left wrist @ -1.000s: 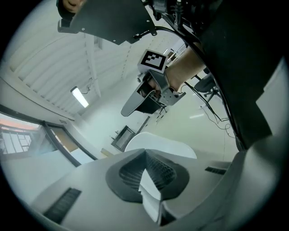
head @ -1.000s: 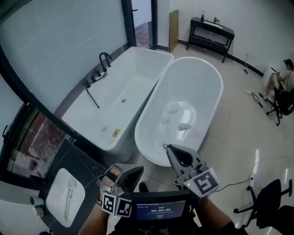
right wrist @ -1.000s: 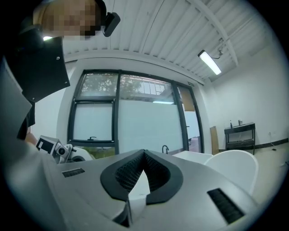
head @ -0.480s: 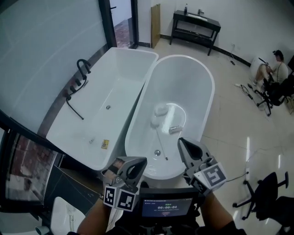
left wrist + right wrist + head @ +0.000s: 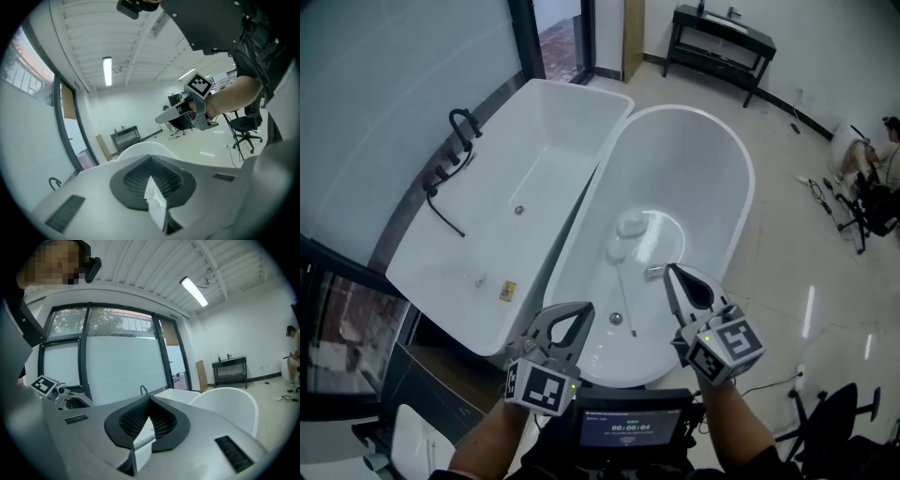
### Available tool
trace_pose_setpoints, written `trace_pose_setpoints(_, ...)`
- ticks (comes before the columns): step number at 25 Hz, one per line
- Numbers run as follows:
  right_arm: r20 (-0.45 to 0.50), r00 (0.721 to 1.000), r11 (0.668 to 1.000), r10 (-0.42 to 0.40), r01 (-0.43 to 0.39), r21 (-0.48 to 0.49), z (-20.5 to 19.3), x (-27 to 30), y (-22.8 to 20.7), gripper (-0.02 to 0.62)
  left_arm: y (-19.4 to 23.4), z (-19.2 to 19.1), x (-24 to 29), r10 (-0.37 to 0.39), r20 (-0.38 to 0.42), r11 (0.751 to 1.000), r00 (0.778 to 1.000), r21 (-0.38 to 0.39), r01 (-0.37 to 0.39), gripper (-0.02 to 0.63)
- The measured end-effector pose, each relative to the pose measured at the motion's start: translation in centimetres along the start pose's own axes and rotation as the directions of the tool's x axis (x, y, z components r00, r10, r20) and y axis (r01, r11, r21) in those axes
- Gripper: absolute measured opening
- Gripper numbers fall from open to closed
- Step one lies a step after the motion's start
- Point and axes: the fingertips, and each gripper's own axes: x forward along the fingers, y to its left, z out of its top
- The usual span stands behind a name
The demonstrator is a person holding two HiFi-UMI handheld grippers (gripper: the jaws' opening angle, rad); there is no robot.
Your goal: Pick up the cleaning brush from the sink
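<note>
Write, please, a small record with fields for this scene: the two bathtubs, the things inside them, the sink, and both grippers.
left tub: white rectangular bathtub, black curved tap at its left side
middle tub: white oval bathtub, close beside the rectangular one
inside oval tub: round white object, thin long rod, small metal piece
sink: white basin, only partly in view at bottom left
cleaning brush: not visible
left gripper: tongs shut, nothing held
right gripper: tongs shut, nothing held
background: black table, seated person
</note>
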Motion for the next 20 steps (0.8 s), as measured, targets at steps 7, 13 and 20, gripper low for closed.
trace_pose_setpoints(7,-0.105,0.992,0.997,0.072,-0.070,0.024,-2.9,7.0,-8.1,0.000,2.3,-1.1,10.8,0.004,-0.005,0.990,1.000,-0.143,-0.005,0.015)
trace_pose_setpoints(13,-0.264,0.963,0.997,0.052,-0.035,0.070,-11.2,13.8,-13.3,0.000,6.3,-9.1,19.2,0.023,-0.062,0.901,0.998,-0.431,-0.047,0.015)
trace_pose_setpoints(20,-0.464,0.881,0.986,0.087,-0.010,0.166,-28.8,21.5,-19.1,0.128,5.0,-23.4,30.7,-0.062,-0.085,0.735,0.994,-0.678,-0.012,0.015)
